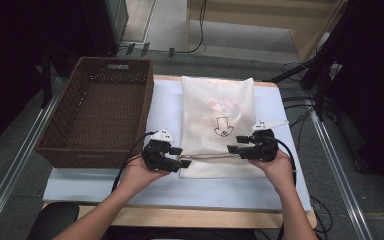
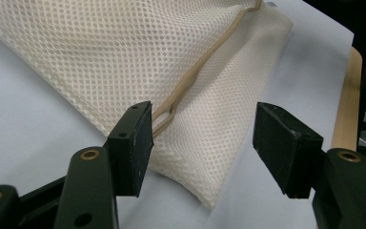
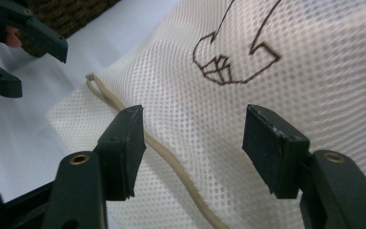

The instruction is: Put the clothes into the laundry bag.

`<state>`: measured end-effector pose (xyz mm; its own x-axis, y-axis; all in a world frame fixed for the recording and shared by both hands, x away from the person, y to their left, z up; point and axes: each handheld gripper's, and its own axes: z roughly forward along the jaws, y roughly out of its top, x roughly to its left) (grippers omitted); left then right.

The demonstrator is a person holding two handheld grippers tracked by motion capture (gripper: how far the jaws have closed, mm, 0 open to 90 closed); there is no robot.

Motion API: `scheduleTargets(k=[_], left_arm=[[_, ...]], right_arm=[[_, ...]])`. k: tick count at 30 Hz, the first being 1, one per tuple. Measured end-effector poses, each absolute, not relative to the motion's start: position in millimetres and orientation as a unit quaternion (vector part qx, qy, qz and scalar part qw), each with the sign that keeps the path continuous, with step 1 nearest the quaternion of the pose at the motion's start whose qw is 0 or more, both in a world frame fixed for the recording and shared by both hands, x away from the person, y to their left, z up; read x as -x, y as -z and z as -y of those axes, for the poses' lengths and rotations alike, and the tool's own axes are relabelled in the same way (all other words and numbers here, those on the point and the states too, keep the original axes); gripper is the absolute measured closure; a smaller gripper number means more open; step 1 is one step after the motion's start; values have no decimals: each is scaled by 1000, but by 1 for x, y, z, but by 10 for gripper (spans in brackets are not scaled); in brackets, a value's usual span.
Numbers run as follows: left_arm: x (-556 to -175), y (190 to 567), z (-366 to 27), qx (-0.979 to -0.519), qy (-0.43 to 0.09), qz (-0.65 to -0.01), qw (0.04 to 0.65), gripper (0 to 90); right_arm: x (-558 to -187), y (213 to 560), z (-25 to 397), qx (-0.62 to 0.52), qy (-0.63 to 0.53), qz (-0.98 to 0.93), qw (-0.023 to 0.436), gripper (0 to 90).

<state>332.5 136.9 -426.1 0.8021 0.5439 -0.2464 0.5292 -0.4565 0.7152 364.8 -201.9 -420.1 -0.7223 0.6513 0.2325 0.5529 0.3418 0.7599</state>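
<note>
We see a white mesh bag (image 1: 218, 125) lying flat on the pale sheet (image 1: 105, 187) that covers the table, its near edge toward the person and a brown wicker basket (image 1: 97, 112) just beside it on its left. A beige drawstring cord (image 1: 207, 156) runs across the bag close to that near edge (the brown line drawing printed on the mesh sits farther up, about mid-bag). The left gripper (image 1: 180, 158) hovers at the bag's near left corner and the right gripper (image 1: 234, 145) at the cord's other end, near the bag's right side, so the two face each other across the bag.

In the left gripper view the left gripper (image 2: 204, 145) has its jaws spread wide, holding nothing; the cord's looped end (image 2: 164, 117) lies just beside the left jaw, over the mesh corner. In the right gripper view the right gripper (image 3: 193, 150) is likewise released, jaws apart above the mesh, with the cord (image 3: 171, 162) passing under the left jaw. Whether either jaw touches the cord we cannot tell
</note>
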Motion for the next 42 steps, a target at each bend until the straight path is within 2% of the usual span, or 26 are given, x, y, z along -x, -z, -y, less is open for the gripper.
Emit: scheduleTargets(k=[12,26,42], left_arm=[[-333,427,-137,-855,-26,-307,418,384],[-335,428,-136,-852,-27,-307,424,375],[-336,430,-134,-854,-23,-309,419,367]], right_arm=[[-368,417,230,-402,-441,-795,105,350],[-374,425,260,-445,-431,-775,125,335],[-376,431,263,-456,-420,-774,129,330]])
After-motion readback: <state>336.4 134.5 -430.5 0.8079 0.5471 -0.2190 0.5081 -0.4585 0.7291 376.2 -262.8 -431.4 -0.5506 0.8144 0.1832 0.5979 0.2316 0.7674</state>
